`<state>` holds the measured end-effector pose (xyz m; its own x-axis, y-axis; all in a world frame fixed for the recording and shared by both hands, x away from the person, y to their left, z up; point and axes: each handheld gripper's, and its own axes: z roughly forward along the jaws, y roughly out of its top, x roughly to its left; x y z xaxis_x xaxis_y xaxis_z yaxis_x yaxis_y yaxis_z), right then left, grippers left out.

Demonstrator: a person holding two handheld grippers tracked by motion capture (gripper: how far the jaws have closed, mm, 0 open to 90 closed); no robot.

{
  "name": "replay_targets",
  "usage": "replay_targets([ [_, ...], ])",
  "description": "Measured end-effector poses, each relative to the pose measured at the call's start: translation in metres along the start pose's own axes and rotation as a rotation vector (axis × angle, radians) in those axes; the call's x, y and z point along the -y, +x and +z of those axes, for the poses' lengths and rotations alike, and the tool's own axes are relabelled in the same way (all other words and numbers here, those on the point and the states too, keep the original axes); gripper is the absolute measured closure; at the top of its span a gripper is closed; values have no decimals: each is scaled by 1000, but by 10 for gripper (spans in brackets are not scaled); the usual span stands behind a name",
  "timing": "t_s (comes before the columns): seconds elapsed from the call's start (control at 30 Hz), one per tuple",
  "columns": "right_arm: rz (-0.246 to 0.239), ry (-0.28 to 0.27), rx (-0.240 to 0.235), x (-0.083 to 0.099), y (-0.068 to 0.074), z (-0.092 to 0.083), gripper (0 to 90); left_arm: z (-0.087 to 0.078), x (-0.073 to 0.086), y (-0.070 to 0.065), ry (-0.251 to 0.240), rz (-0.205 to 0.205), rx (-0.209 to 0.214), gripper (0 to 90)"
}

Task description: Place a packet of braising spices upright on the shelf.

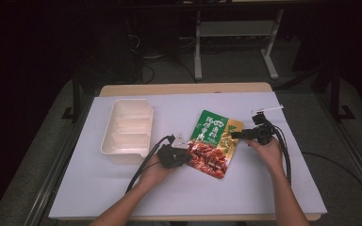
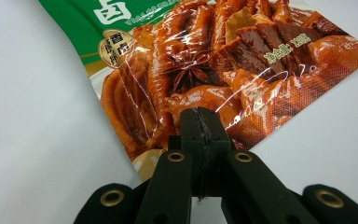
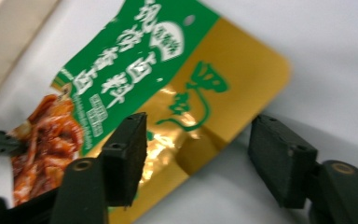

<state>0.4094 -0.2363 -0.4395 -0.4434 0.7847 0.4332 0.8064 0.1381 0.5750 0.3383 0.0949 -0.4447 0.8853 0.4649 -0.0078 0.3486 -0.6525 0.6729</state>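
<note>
High view: glossy green-and-gold plastic food pouch (image 1: 215,142) is lying flat on the white table sheet (image 1: 122,188), right of the cream compartmented plastic tray (image 1: 127,129). Left gripper (image 2: 200,122) is clamping the pouch's lower edge, jaws fully closed. Right gripper (image 3: 198,161) is standing wide, straddling the gold corner, pads not pressing.

The glossy food pouch (image 1: 215,142) (green-and-gold top, braised meat pictured below) lies flat, slightly crinkled, on the white table centre.

room: dark | floor (image 1: 226,66): grey, possibly carpet | white desk frame (image 1: 235,33) behind
</note>
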Motion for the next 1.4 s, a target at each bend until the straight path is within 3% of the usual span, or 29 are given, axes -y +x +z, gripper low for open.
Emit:
replay_targets([
  [0.1, -27, -5, 4, -1, 6, 1, 496, 0, 0, -1, 0, 1, -4, 899],
  [0.23, -44, -50, -16, -2, 11, -6, 709, 0, 0, -2, 1, 5, -7, 899],
  [0.3, -51, -57, -15, -2, 12, -7, 734, 0, 0, -1, 0, 6, -6, 899],
  [0.47, -111, -82, -27, -5, 24, -12, 894, 0, 0, -1, 0, 7, -4, 898],
  [0.57, -101, -97, -79, -8, 28, -14, 897, 0, 0, -2, -5, 5, -7, 899],
  [0.7, -123, -96, -93, -12, 34, -14, 887, 0, 0, -2, -3, 6, -8, 899],
  [0.83, -88, -62, -124, -11, 30, -4, 765, 1, 0, -1, -7, 2, -6, 899],
  [0.93, -73, -17, -114, -9, 27, 6, 754, 1, 0, -2, -5, 9, -8, 899],
  [1.17, -40, 17, -120, -8, 22, 22, 745, 1, 0, -1, -7, 10, -4, 898],
  [1.4, -49, 35, -103, -7, 24, 32, 773, 1, 1, -1, -14, 10, -2, 898],
])
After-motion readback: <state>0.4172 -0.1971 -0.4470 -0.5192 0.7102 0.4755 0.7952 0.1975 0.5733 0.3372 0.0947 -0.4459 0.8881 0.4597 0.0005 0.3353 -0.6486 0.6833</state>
